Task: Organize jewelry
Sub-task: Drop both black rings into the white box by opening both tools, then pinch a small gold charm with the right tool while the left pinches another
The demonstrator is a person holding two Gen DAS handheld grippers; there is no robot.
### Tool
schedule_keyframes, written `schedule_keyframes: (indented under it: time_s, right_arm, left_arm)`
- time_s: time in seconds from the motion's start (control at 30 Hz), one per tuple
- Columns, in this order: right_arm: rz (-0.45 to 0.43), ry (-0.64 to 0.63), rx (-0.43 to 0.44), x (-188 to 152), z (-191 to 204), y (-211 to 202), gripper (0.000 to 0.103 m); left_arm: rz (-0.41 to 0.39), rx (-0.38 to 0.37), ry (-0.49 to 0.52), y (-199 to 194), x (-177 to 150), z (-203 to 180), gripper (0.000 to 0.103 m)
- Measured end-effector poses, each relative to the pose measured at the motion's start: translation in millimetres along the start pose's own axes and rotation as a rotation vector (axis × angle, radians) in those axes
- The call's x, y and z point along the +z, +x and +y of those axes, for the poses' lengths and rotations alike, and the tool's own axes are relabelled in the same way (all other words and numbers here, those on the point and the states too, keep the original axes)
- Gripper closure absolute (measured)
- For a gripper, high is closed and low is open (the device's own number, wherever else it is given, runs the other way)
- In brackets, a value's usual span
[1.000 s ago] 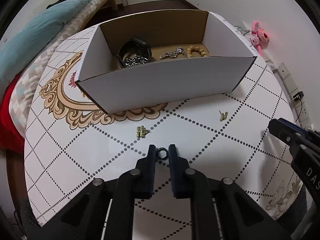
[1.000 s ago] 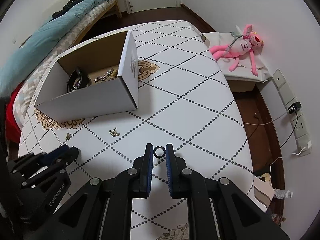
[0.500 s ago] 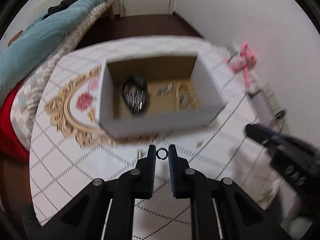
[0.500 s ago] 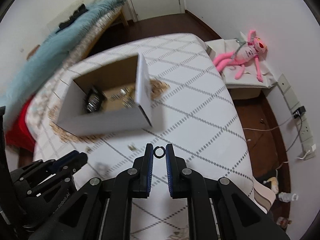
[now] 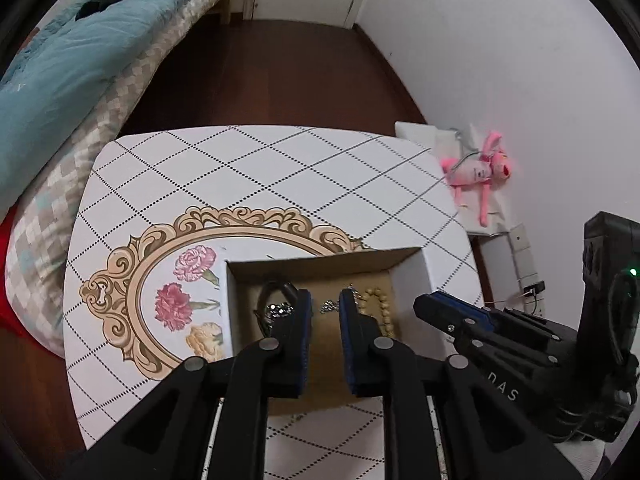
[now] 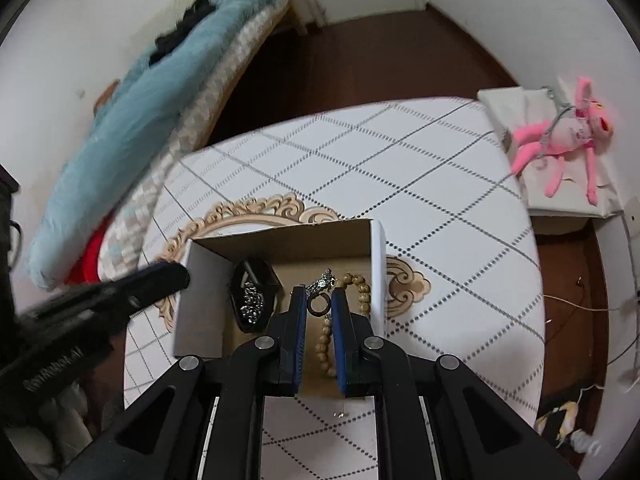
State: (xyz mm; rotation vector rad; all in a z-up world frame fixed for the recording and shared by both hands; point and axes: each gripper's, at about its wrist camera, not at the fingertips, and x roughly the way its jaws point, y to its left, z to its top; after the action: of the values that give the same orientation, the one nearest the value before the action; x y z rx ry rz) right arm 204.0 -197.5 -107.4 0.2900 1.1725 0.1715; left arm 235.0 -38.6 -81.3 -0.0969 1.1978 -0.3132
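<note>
Right gripper (image 6: 319, 298) clamps a dark ring (image 6: 319, 305) over the open cardboard box (image 6: 378, 256) on the table (image 6: 440, 208). Left gripper (image 5: 323, 304) hangs over the same box, fingers apart, holding nothing. Beaded bracelet (image 6: 358, 284), chain (image 6: 323, 282) and black band (image 6: 256, 284) lie inside.

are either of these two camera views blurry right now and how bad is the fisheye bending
Left wrist view: sharp throughout; the white diamond-patterned table bows strongly toward the rim. Right wrist view: motion-smeared on the left, where the teal quilt and the left gripper streak, while the dark ring in the right gripper and the open cardboard box stay crisp.
</note>
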Motion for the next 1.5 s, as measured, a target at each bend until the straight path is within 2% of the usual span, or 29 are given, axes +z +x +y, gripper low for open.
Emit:
schedule_keyframes:
  time_s: [0.03, 0.07, 0.1, 0.13, 0.17, 0.3, 0.33, 0.37, 0.4, 0.43, 0.47, 0.5, 0.53, 0.6, 0.77, 1.03, 1.33, 1.5]
  right_arm:
    - [0.025, 0.003, 0.000, 4.6, -0.2, 6.0, 0.089]
    - [0.041, 0.005, -0.005, 7.7, -0.6, 9.9, 0.089]
    - [0.053, 0.005, -0.015, 10.2, -1.1, 12.3, 0.089]
    - [0.061, 0.001, -0.020, 13.3, -0.4, 13.3, 0.088]
    - [0.058, -0.001, -0.024, 14.2, -0.5, 12.7, 0.087]
    - [0.037, -0.011, -0.059, 15.7, -4.4, 1.9, 0.070]
    - [0.034, -0.014, -0.071, 15.5, -5.1, -0.2, 0.064]
    - [0.032, -0.020, -0.089, 15.2, -5.8, -2.1, 0.061]
    - [0.031, -0.026, -0.105, 14.3, -6.0, -2.8, 0.056]
    - [0.031, -0.034, -0.128, 13.3, -6.6, -3.6, 0.050]
    - [0.029, -0.048, -0.168, 11.6, -5.8, -4.0, 0.046]
    - [0.023, -0.059, -0.201, 10.3, -5.0, -4.8, 0.032]
    - [0.019, -0.068, -0.229, 9.2, -4.3, -4.8, 0.013]
    - [0.013, -0.093, -0.302, 6.5, -2.3, -3.6, 0.002]
    - [0.002, -0.109, -0.367, -0.1, -1.1, -2.5, 0.002]
    - [-0.025, -0.100, -0.336, -9.8, 8.1, -15.0, 0.002]
    - [-0.122, -0.093, -0.302, -27.2, 23.0, -65.1, 0.002]
    - [-0.120, -0.080, -0.284, -47.5, 22.7, -72.6, 0.002]
  left_arm:
    - [0.008, 0.012, -0.006, 1.9, 1.7, 2.3, 0.071]
    - [0.009, 0.021, -0.017, 3.5, 4.0, 5.6, 0.063]
    - [0.004, 0.027, -0.025, 2.6, 3.9, 8.7, 0.046]
    - [-0.006, 0.047, -0.034, 1.1, 4.6, 11.8, 0.038]
    - [-0.017, 0.062, -0.038, 0.1, 5.3, 14.8, 0.032]
    - [-0.030, 0.134, -0.044, -2.8, 0.6, 25.6, 0.031]
    - [-0.033, 0.153, -0.044, -2.5, -1.3, 28.1, 0.028]
    - [-0.034, 0.167, -0.043, -1.5, -2.2, 30.1, 0.024]
    - [-0.037, 0.190, -0.041, -0.5, -5.6, 32.6, 0.011]
    - [-0.043, 0.212, -0.037, 0.4, -9.4, 34.7, 0.004]
    - [-0.045, 0.226, -0.035, 1.2, -10.7, 35.8, 0.004]
    - [-0.047, 0.248, -0.031, 2.9, -14.9, 37.7, 0.003]
    - [-0.046, 0.258, -0.029, 4.2, -16.5, 38.8, 0.001]
    - [-0.051, 0.284, -0.018, 6.8, -23.4, 40.7, 0.000]
    - [-0.064, 0.308, -0.007, 6.1, -33.5, 39.4, 0.000]
    - [-0.111, 0.296, -0.018, -18.8, -38.5, 34.3, 0.000]
    - [-0.191, 0.312, -0.004, -60.9, -53.6, 23.5, 0.000]
    - [-0.164, 0.335, -0.019, -56.6, -79.3, 29.0, 0.000]
